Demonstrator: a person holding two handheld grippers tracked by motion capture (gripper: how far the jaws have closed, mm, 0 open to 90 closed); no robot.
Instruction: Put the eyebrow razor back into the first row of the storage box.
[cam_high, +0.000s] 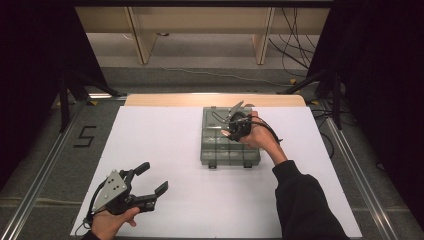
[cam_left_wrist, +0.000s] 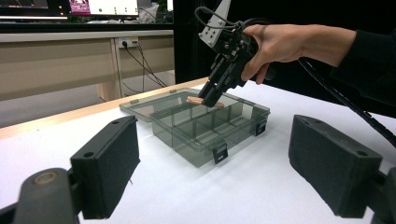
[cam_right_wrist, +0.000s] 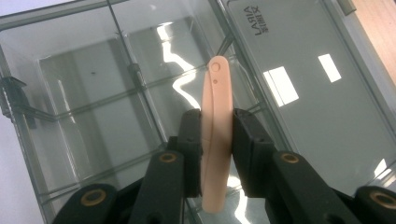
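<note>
A clear grey compartment box (cam_high: 230, 147) (cam_left_wrist: 205, 128) lies open on the white table, its lid (cam_right_wrist: 317, 93) folded back flat. My right gripper (cam_high: 229, 131) (cam_left_wrist: 208, 99) (cam_right_wrist: 217, 149) hangs over the box's far compartments, shut on a slim peach-coloured plastic piece (cam_right_wrist: 215, 135) (cam_left_wrist: 198, 100) that stands edge-up between the pads. The piece has a rounded tip with a small hole. My left gripper (cam_high: 152, 180) (cam_left_wrist: 215, 172) rests near the table's front left, jaws wide apart, nothing between them, well away from the box.
The white table sheet (cam_high: 165, 145) spreads around the box, with a wooden strip (cam_high: 215, 100) at its far edge. Beyond stand shelving legs (cam_high: 142, 45) and floor cables (cam_high: 295, 45). A cable trails from the right gripper along the person's forearm (cam_high: 272, 150).
</note>
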